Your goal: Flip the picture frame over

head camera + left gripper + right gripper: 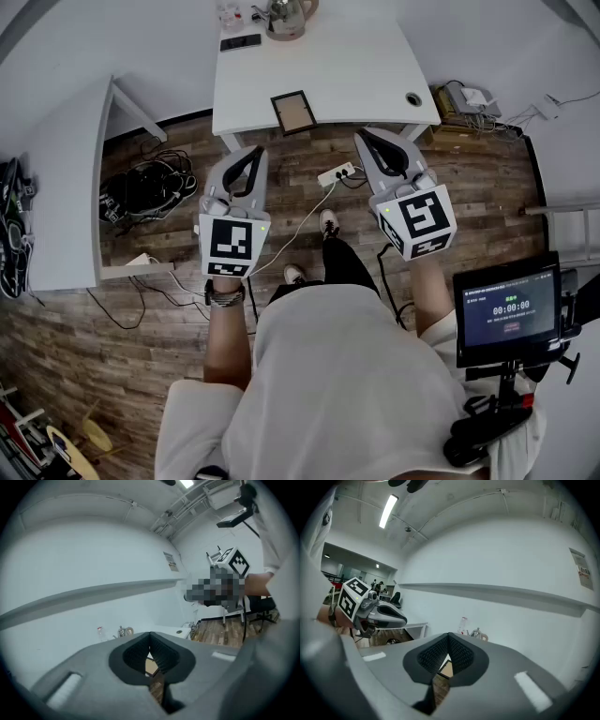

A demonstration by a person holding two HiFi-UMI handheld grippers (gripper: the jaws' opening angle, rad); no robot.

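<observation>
Person: a white shirt (347,375) fills the space right under the camera. Both forearms reach forward, each carrying a claw over the wooden floor, short of the table (366,66).
Left claw (251,157): the jaws are pressed together at the tips with nothing between them. It tips slightly down toward the table edge.
Right claw (370,141): the same, tips closed and empty. It is held level with the left one, with a clear gap between the two.
Picture frame (293,112): it lies flat on the table ahead of both claws and well apart from them, between their lines of aim. It sits just inside the near edge, which I judge keeps it within easy reach from this side. A brown panel faces up inside a dark border; I cannot tell whether that is front or back.
Beyond the frame: a kettle (286,17), a phone (241,42) and a glass (230,14) stand at the far side of the table. They are well apart from the frame, so there is room to turn it.
Below the claws: a power strip (336,174) and its cables lie on the floor.
Right of the right claw: a screen (507,319) on a stand, beside the person's elbow.
Stage: the flip looks not yet begun. Both claws would have to open and come forward first.
Risk: a thin frame lying flat offers little to pinch. An edge probably needs lifting before it can be gripped.
</observation>
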